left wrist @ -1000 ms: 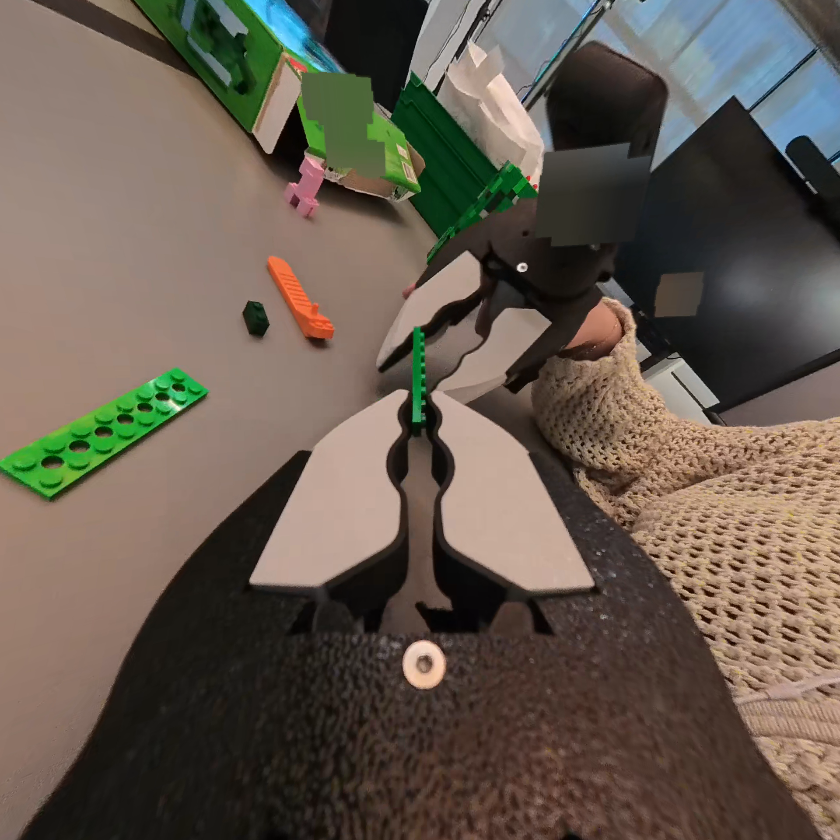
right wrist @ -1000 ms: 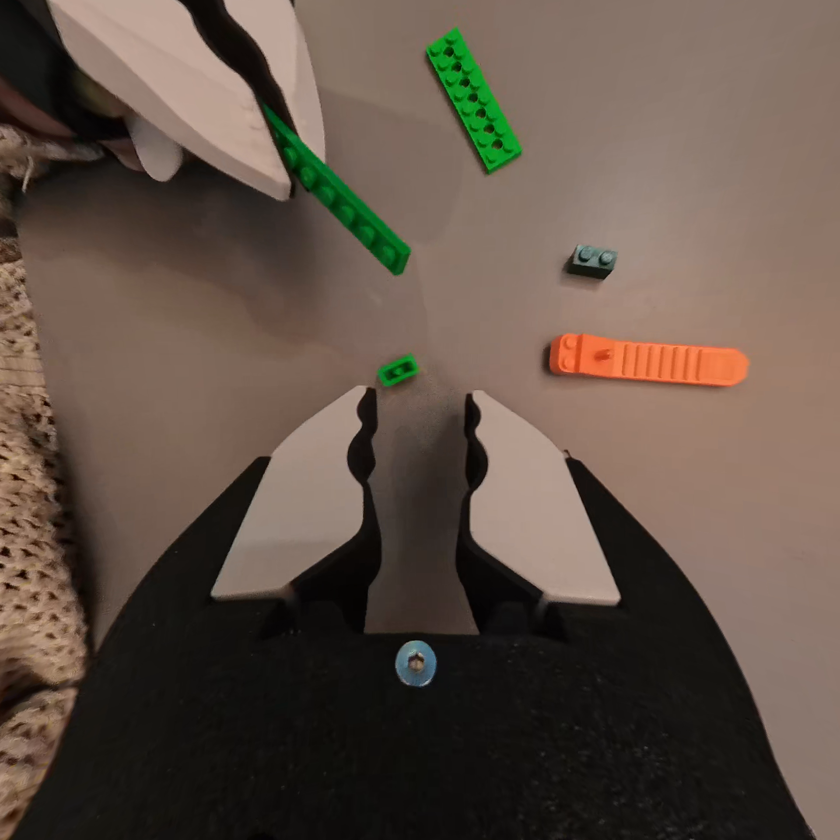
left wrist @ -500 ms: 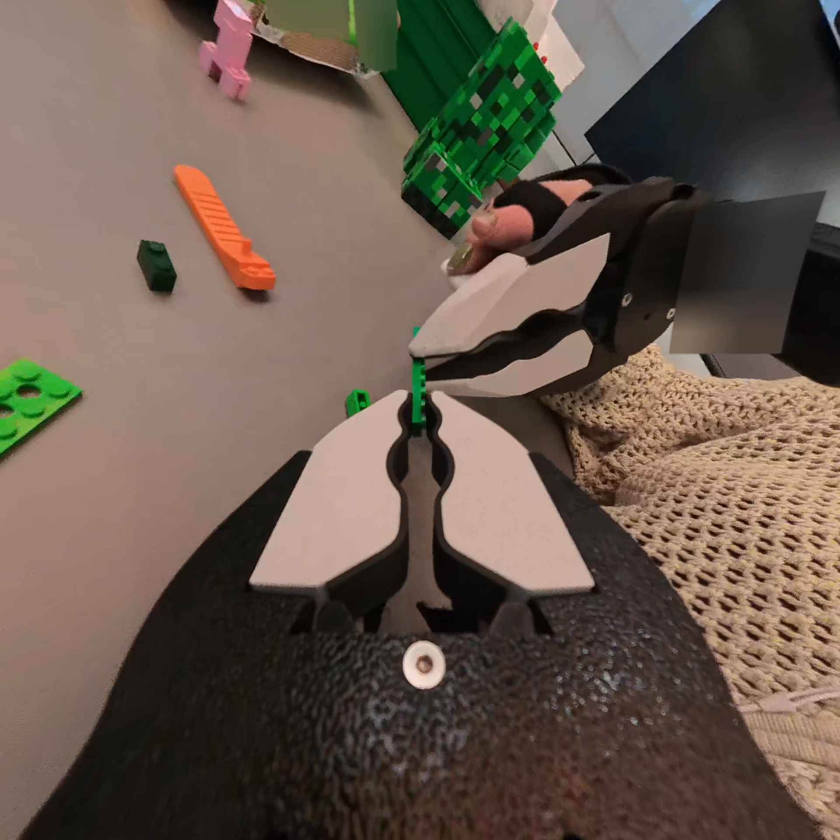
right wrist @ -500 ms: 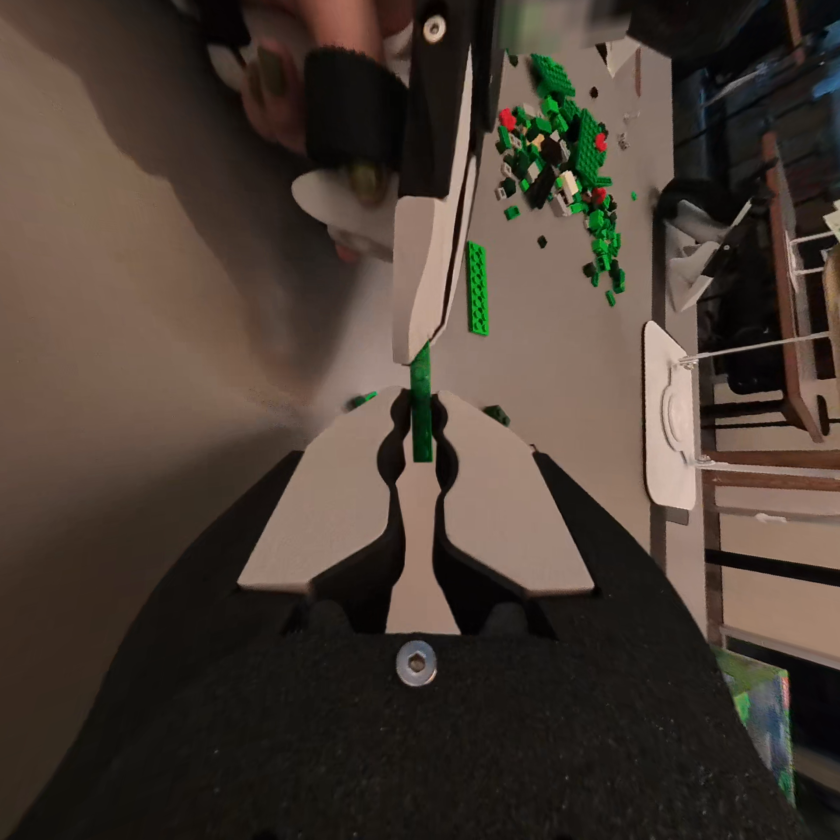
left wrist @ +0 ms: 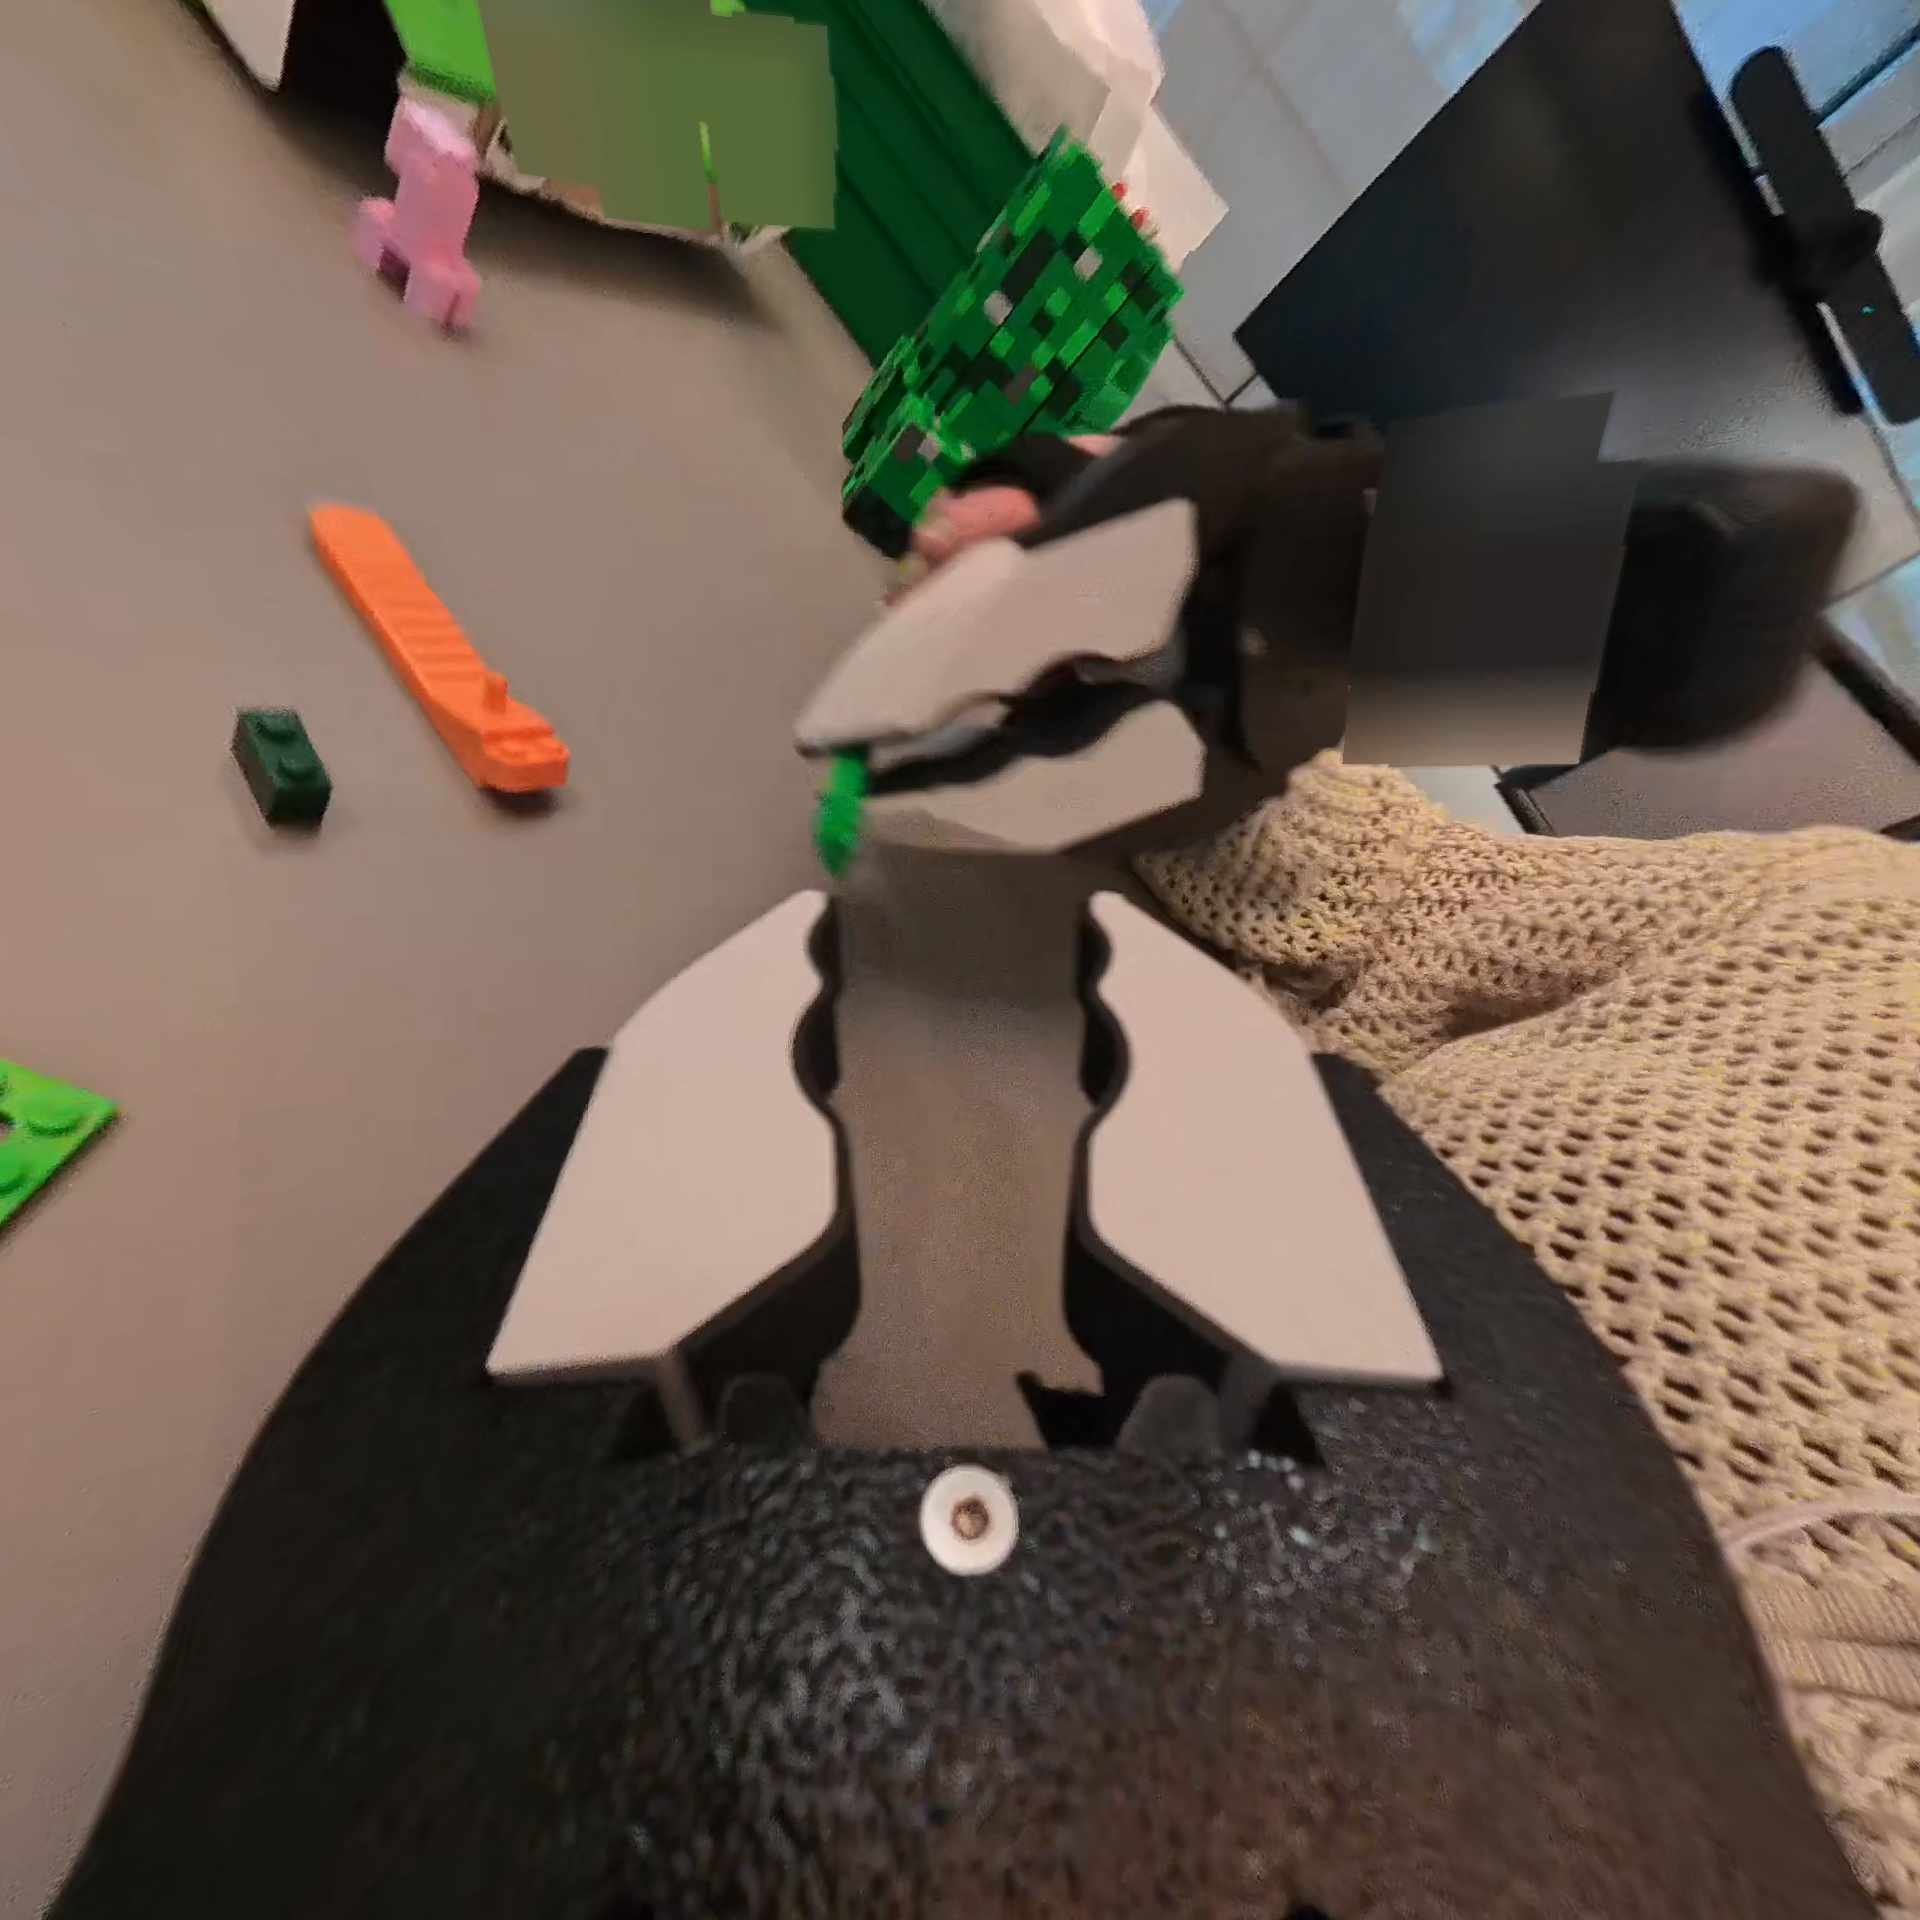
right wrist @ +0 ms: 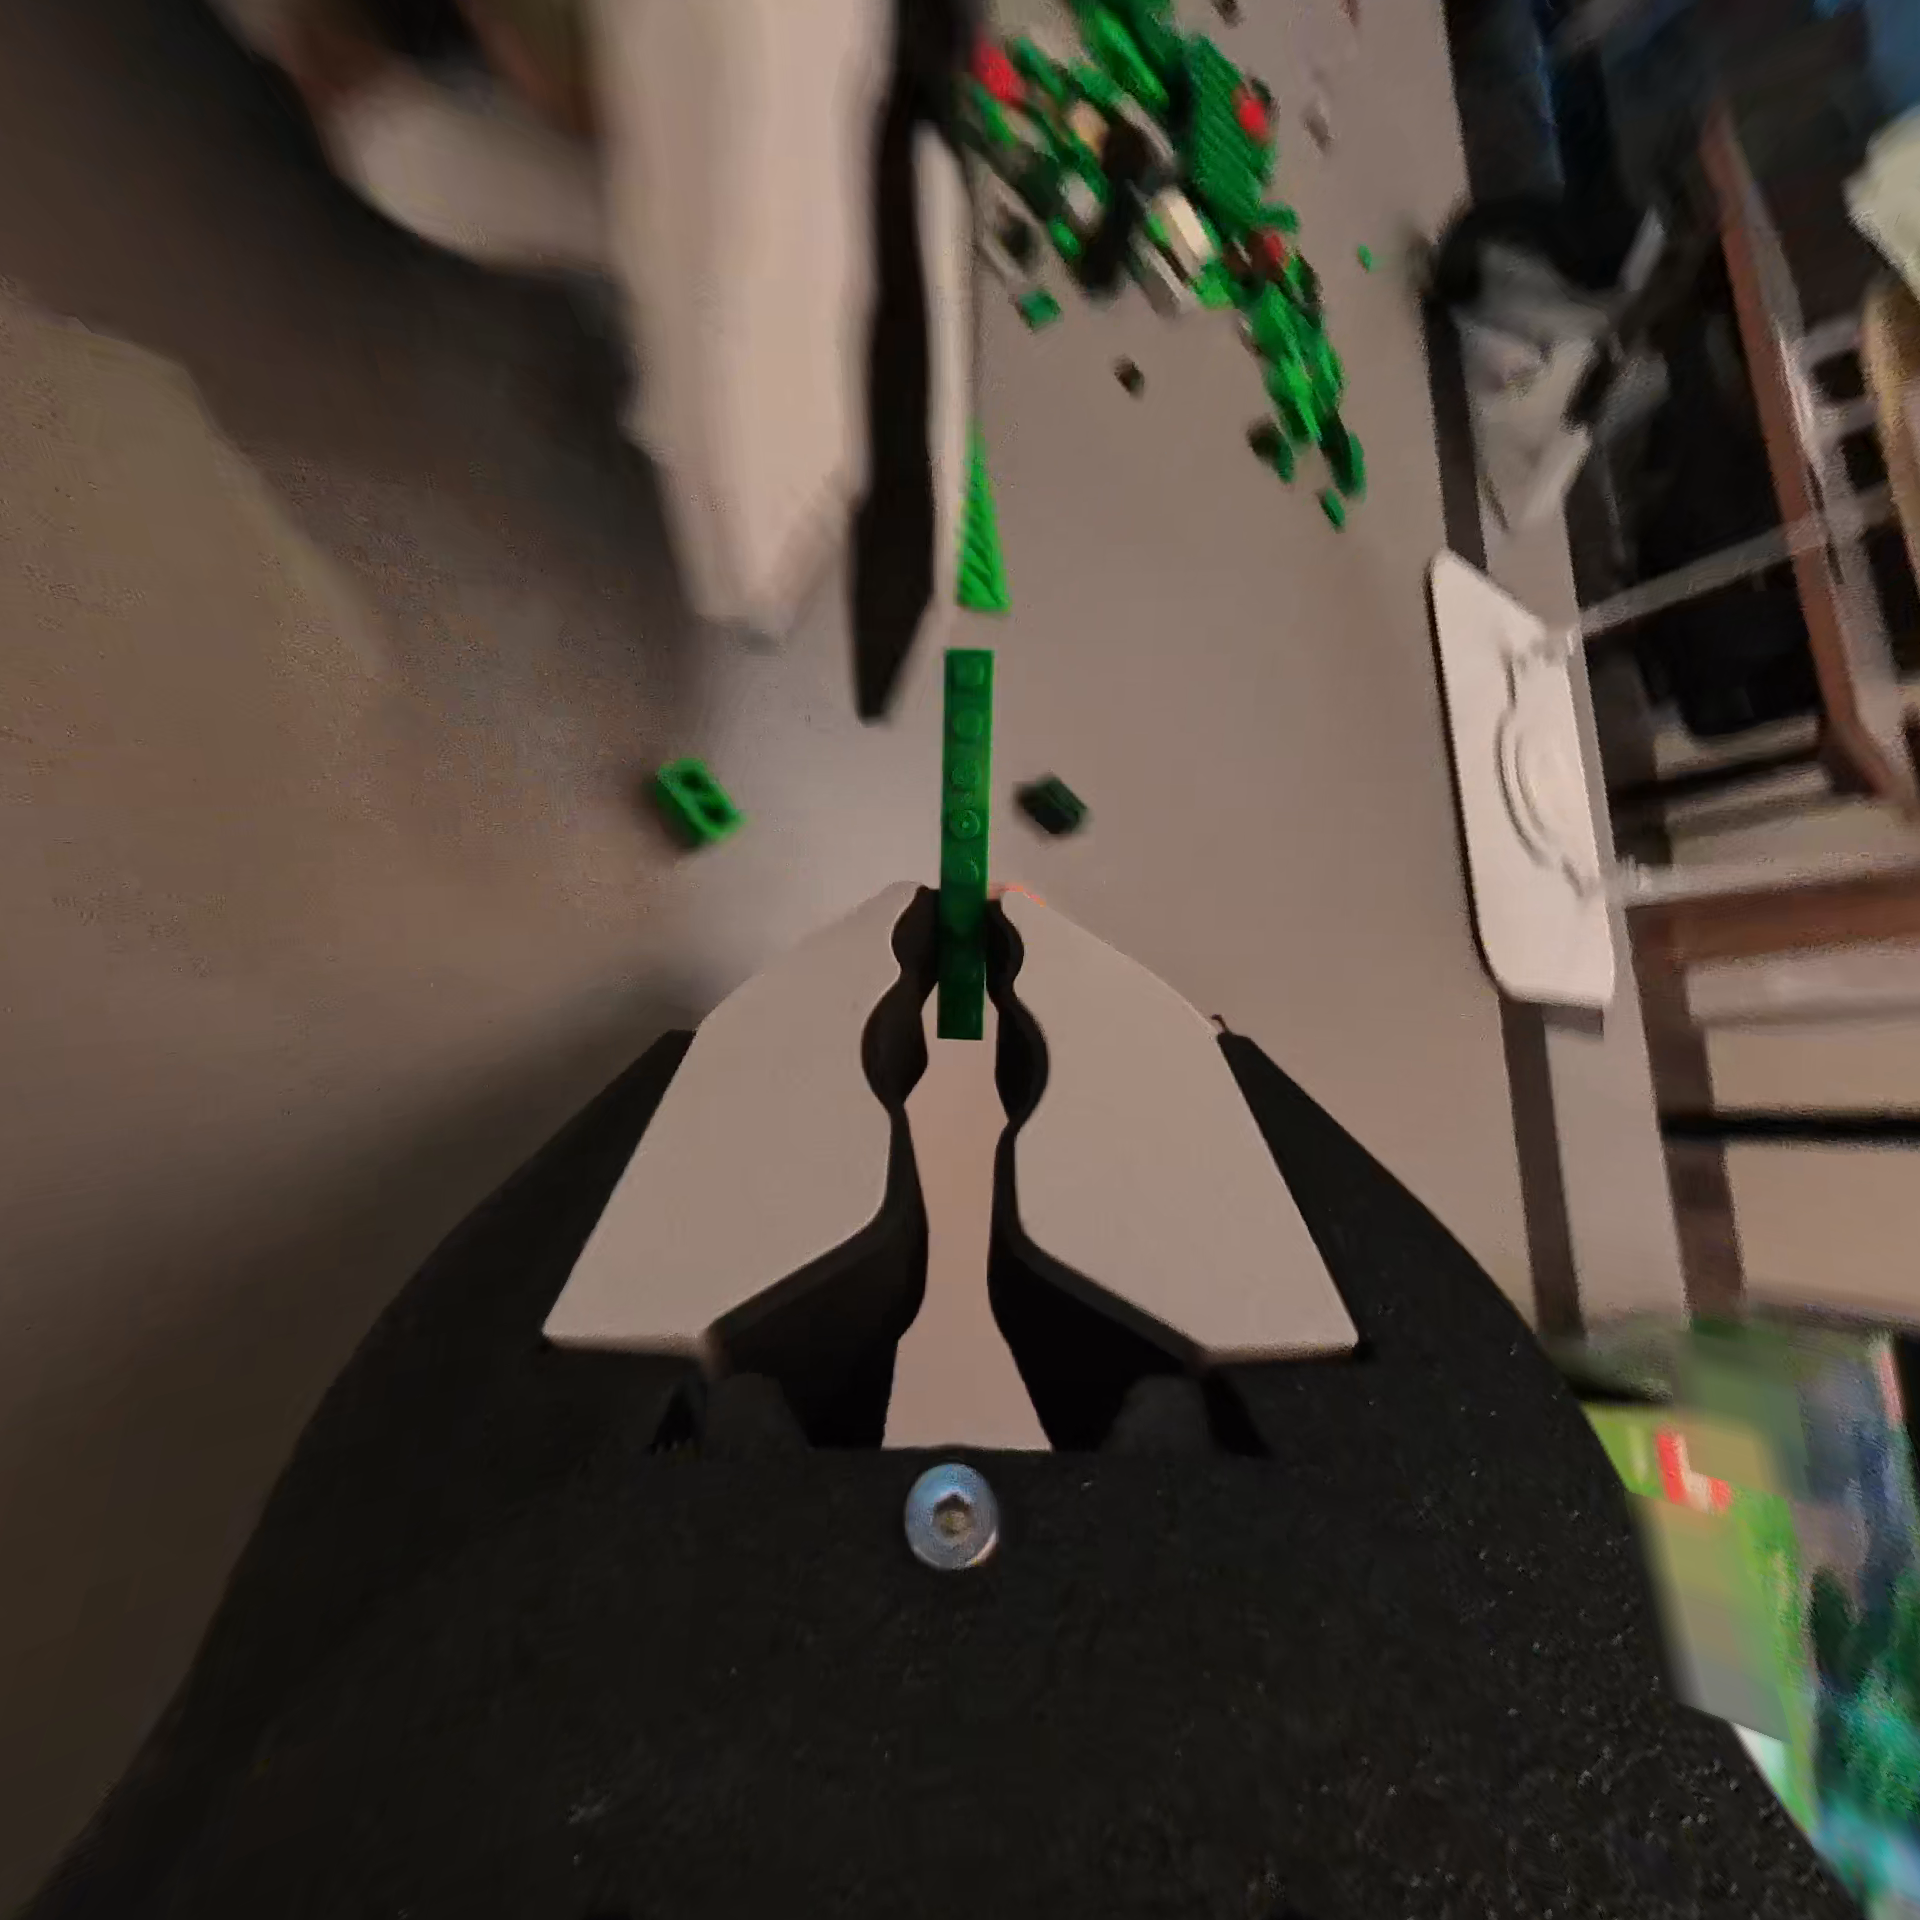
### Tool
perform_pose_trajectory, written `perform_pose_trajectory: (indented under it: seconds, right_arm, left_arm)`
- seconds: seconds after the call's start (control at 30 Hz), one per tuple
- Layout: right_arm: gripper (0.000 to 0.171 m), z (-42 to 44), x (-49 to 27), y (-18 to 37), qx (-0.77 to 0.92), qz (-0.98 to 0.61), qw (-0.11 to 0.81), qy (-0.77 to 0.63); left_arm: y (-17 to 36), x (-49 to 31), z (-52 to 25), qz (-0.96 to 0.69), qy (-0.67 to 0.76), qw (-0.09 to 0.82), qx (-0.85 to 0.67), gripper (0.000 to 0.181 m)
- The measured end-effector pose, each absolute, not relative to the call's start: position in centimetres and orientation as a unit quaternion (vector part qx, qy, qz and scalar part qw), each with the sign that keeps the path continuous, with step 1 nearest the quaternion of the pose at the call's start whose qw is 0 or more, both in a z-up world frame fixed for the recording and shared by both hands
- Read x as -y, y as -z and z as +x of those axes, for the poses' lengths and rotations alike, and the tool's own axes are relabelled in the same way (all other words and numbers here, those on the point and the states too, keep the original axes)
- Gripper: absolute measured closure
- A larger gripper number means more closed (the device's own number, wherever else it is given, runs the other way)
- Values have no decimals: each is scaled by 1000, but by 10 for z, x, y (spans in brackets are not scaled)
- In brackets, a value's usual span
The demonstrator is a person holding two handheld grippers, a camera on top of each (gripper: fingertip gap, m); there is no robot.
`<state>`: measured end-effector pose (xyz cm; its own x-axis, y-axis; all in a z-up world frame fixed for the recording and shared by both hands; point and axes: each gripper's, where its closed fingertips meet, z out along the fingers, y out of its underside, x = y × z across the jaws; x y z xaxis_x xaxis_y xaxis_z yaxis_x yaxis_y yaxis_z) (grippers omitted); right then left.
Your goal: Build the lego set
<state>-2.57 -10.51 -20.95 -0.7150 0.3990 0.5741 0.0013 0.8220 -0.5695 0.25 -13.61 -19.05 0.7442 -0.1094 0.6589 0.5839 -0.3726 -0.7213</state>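
So the right gripper (right wrist: pixel 961 914) has its two flat grey fingers pinched onto a long thin green plate (right wrist: pixel 966 790), a one-stud-wide strip with a row of round studs down it. It grips one end and the rest sticks straight out past the tips, up off the table. From the left wrist view you only catch the strip's end poking out of that gripper (left wrist: pixel 847 743), kinda blurry.

The left gripper (left wrist: pixel 958 914) is spread wide with nothing in it, just the wavy black inner edges and matte grey table (left wrist: pixel 260 935) showing through the gap. Its body has that rough, pebbly black finish.

Lying on the table: a ribbed orange brick separator (left wrist: pixel 436 649), a small dark green brick (left wrist: pixel 281 767), the corner of a bright green plate with holes (left wrist: pixel 42 1132), and a small green brick lying studs-down near the strip (right wrist: pixel 694 802). Further back there's a blocky pink figure (left wrist: pixel 421 223) and a chunky pixel-patterned green-and-black build (left wrist: pixel 1013 332). Chunky cream knit sleeve (left wrist: pixel 1558 1091) on the right. A blurred loose pile of mostly green pieces (right wrist: pixel 1174 187) sits well beyond.
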Motion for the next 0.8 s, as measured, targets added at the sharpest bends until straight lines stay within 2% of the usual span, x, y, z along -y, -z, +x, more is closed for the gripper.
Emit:
perform_pose_trajectory:
  seconds: [0.03, 0.23, 0.53, 0.8]
  right_arm:
    - [163, -35, 92, 212, 881, -151, 356, -272]
    - [163, -61, 48, 243, 884, -315, 220, -266]
    - [163, -65, 39, 256, 901, -350, 125, -223]
    - [162, -67, 39, 256, 904, -351, 129, -207]
  left_arm:
    - [187, 137, -1, -760, 313, 550, 151, 133]
    - [191, 150, -31, -755, 227, 590, 172, 137]
    - [201, 152, -34, -784, 162, 579, 157, 138]
    - [201, 152, -32, -783, 162, 580, 154, 138]
